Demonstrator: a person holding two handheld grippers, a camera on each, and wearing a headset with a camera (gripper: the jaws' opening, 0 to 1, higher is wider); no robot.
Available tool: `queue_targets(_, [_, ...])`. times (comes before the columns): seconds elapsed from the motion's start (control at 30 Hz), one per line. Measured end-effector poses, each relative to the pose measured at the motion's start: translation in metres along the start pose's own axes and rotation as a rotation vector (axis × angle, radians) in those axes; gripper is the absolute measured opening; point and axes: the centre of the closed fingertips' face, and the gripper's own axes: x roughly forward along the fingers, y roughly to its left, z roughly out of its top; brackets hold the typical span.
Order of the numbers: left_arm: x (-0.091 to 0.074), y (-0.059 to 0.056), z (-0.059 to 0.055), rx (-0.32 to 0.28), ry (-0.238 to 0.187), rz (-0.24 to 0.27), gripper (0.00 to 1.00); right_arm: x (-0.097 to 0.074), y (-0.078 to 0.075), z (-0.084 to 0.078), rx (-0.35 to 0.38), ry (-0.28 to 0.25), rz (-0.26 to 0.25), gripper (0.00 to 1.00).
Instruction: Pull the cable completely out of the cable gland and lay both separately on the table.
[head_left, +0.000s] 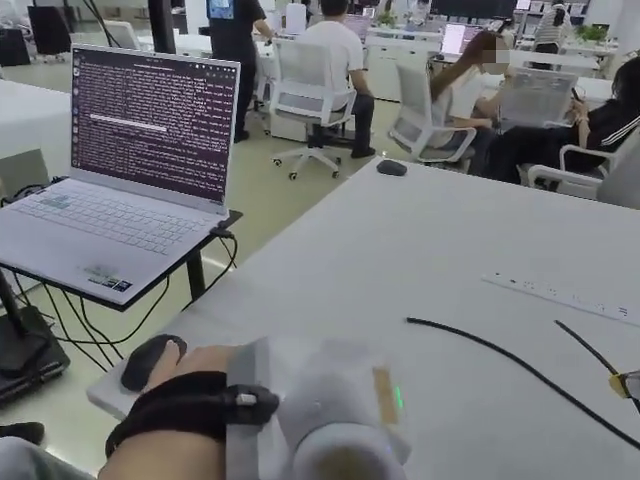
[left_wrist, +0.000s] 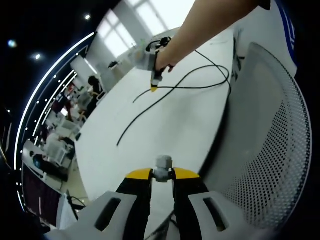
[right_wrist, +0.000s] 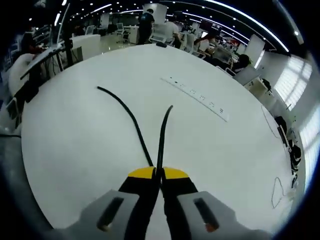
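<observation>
left claw (left_wrist: 162, 176) is clamped on the small grey cable gland (left_wrist: 163, 163), at 6 o'clock in the left gripper view. right claw (right_wrist: 158, 173) pinches the black cable (right_wrist: 131, 117); its two strands lie on the white counter (right_wrist: 75, 135), running toward 11 and 12 o'clock. gland and cable are apart
</observation>
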Motion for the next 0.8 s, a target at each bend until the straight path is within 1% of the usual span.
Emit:
queue_targets(0.07, [-0.001,-0.005,-0.002,-0.009,0.006,-0.008,0.16,0.004,0.002,-0.005,0.012,0.017,-0.003,0.03])
queue_targets(0.13, [-0.003,-0.007,-0.002,-0.016,0.009,-0.014,0.16,0.008,0.004,-0.014,0.016,0.048,-0.002,0.04])
queue_targets(0.17, [-0.003,-0.008,-0.003,-0.017,0.010,-0.015,0.16,0.009,0.006,-0.020,0.011,0.073,0.000,0.05])
queue_targets(0.2, [-0.004,-0.008,-0.002,-0.018,0.012,-0.015,0.16,0.008,0.005,-0.022,-0.004,0.088,-0.008,0.07])
queue_targets(0.23, [-0.005,-0.007,-0.002,-0.018,0.011,-0.014,0.16,0.006,0.002,-0.023,-0.016,0.095,-0.035,0.11])
queue_targets(0.3, [-0.005,-0.006,-0.001,-0.017,0.008,-0.012,0.16,0.003,0.001,-0.021,-0.024,0.085,-0.044,0.18])
queue_targets(0.33, [-0.005,-0.005,0.000,-0.015,0.008,-0.012,0.16,0.000,-0.002,-0.016,-0.036,0.062,-0.060,0.18])
queue_targets(0.37, [-0.005,-0.004,0.000,-0.012,0.008,-0.012,0.16,-0.003,-0.002,-0.014,-0.058,0.062,-0.056,0.17])
queue_targets(0.43, [-0.006,-0.002,0.003,-0.007,0.000,-0.007,0.16,-0.009,0.000,-0.011,-0.082,0.053,-0.051,0.18])
queue_targets(0.47, [-0.006,-0.001,0.003,-0.006,-0.002,-0.006,0.16,-0.014,0.001,-0.005,-0.095,0.027,-0.044,0.19])
queue_targets(0.57, [-0.006,0.002,0.004,0.000,-0.005,-0.006,0.16,-0.028,0.005,0.003,-0.133,-0.013,-0.034,0.18])
queue_targets(0.6, [-0.006,0.003,0.005,0.004,-0.008,-0.005,0.16,-0.036,0.006,0.007,-0.146,-0.032,-0.032,0.19])
queue_targets(0.63, [-0.005,0.004,0.006,0.005,-0.012,-0.007,0.16,-0.043,0.007,0.016,-0.153,-0.080,-0.034,0.20])
queue_targets(0.67, [-0.005,0.004,0.007,0.006,-0.012,-0.009,0.16,-0.050,0.007,0.022,-0.162,-0.110,-0.030,0.19])
queue_targets(0.73, [-0.003,0.001,0.009,0.030,-0.018,-0.024,0.16,-0.069,0.009,0.032,-0.137,-0.154,-0.023,0.18])
queue_targets(0.77, [-0.001,0.000,0.009,0.035,-0.020,-0.033,0.16,-0.081,0.017,0.040,-0.122,-0.198,0.011,0.19])
queue_targets(0.8, [0.000,0.000,0.010,0.040,-0.020,-0.035,0.16,-0.090,0.020,0.044,-0.117,-0.220,0.026,0.20])
